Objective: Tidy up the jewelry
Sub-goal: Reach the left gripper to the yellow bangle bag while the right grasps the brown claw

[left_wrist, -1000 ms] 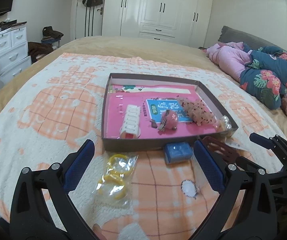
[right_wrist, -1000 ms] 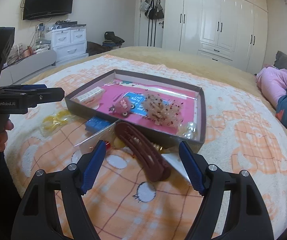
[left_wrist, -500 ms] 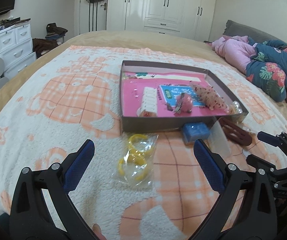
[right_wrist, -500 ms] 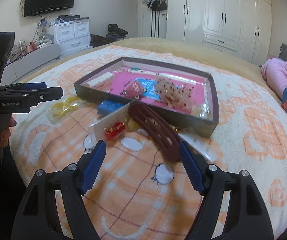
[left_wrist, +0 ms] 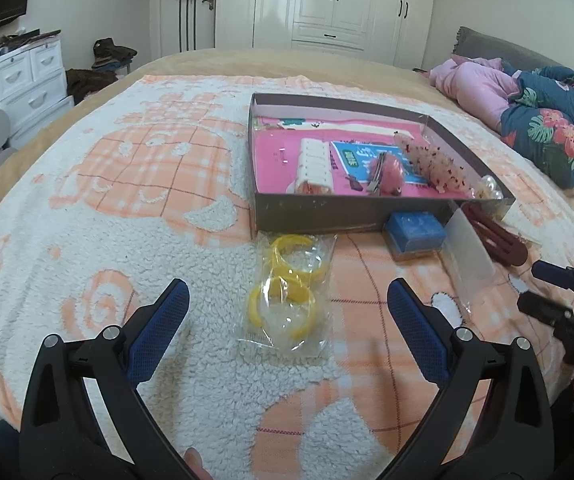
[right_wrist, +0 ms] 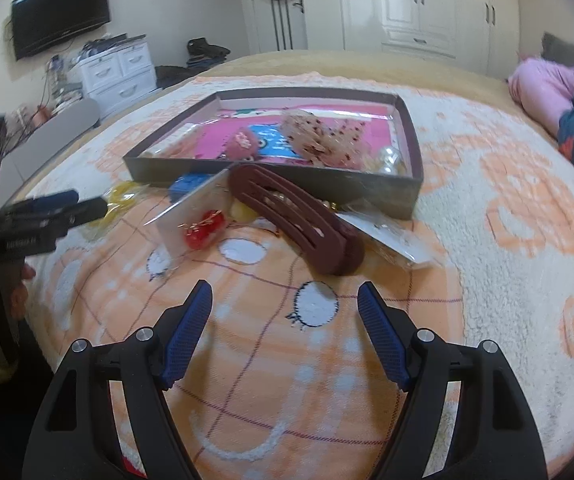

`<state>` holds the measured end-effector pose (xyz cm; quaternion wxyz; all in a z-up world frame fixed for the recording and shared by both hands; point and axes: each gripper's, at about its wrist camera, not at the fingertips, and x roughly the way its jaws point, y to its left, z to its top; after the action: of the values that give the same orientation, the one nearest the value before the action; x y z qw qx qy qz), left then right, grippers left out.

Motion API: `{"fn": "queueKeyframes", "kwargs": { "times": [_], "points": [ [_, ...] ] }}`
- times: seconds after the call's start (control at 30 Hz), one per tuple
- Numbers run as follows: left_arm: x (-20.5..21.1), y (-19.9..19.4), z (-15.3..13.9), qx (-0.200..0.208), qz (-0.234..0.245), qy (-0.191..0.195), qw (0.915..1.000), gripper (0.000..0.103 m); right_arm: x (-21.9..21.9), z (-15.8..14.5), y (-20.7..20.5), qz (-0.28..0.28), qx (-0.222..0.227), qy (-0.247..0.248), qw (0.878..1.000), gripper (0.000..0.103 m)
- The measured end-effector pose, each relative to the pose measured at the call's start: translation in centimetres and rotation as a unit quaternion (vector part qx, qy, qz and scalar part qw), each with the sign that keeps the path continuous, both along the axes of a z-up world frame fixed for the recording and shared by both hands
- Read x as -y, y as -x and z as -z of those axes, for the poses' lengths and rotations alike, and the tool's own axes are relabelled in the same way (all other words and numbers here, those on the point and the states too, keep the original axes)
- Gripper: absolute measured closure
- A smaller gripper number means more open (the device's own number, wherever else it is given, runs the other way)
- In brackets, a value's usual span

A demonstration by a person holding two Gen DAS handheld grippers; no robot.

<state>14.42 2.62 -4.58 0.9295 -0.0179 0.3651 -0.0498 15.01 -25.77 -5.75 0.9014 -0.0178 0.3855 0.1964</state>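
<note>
While both gape empty | left claw [left_wrist: 287, 312] over bangle bag [left_wrist: 287, 294] | right claw [right_wrist: 285, 312] seemingly short of hair clip [right_wrist: 299, 220]

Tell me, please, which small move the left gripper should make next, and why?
Probably ease the left gripper forward and down over the bag of yellow rings. The jaws stand open and empty, the bag lies between them on the blanket, outside the box.

A big bed [left_wrist: 191, 68] has a fluffy white and orange blanket [left_wrist: 87, 208] spread on top. On the blanket sit a flat brown box [left_wrist: 351, 210], a clear bag of yellow rings [left_wrist: 287, 296], a small blue box [left_wrist: 417, 230], a dark red hair clip [right_wrist: 299, 220] and a clear packet with a red charm [right_wrist: 203, 228]. Pink and flowery blue bedding [left_wrist: 527, 108] lies at the far right of the bed.
</note>
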Motion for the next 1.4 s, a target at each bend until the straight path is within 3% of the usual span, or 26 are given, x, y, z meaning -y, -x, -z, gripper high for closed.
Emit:
{"fn": "queueKeyframes", "kwargs": {
  "times": [0.13, 0.33, 0.6, 0.73, 0.87, 1.07, 1.13, 1.23, 1.4],
  "points": [
    [-0.3, -0.1, 0.5, -0.002, -0.003, 0.001, 1.0, 0.012, 1.2, 0.8, -1.3, 0.02, -0.03, -0.037, 0.999, 0.031],
    [-0.7, -0.5, 1.1, -0.005, -0.007, 0.005, 1.0, 0.012, 1.6, 1.1, -2.6, 0.031, -0.031, -0.055, 0.998, 0.033],
    [-0.8, -1.2, 1.6, -0.002, -0.002, 0.012, 0.9999, 0.012, 1.1, 1.4, -4.3, 0.029, -0.024, -0.053, 0.998, 0.05],
    [-0.8, -1.7, 1.7, -0.002, 0.0, 0.02, 0.9998, 0.012, 1.2, 1.4, -4.6, 0.026, -0.024, -0.058, 0.998, 0.053],
    [-0.7, -2.1, 1.9, -0.003, 0.002, 0.022, 0.9998, 0.013, 1.5, 1.4, -4.6, 0.022, -0.027, -0.072, 0.997, 0.064],
    [-0.5, -2.2, 2.1, -0.007, 0.002, 0.01, 0.9999, 0.035, 0.6, 1.1, -3.5, -0.016, -0.03, -0.086, 0.996, 0.074],
    [-0.5, -2.1, 2.1, -0.008, 0.004, 0.007, 0.9999, 0.05, -0.1, 1.0, -2.7, -0.03, -0.027, -0.08, 0.996, 0.076],
    [-0.4, -1.8, 2.0, -0.008, 0.008, 0.002, 0.9999, 0.063, -0.9, 0.8, -1.9, -0.061, -0.028, -0.081, 0.994, 0.076],
    [-0.7, -1.4, 1.8, -0.01, 0.013, 0.012, 0.9998, 0.066, -2.0, 0.8, -2.2, -0.063, -0.018, -0.069, 0.995, 0.072]
  ]
}}
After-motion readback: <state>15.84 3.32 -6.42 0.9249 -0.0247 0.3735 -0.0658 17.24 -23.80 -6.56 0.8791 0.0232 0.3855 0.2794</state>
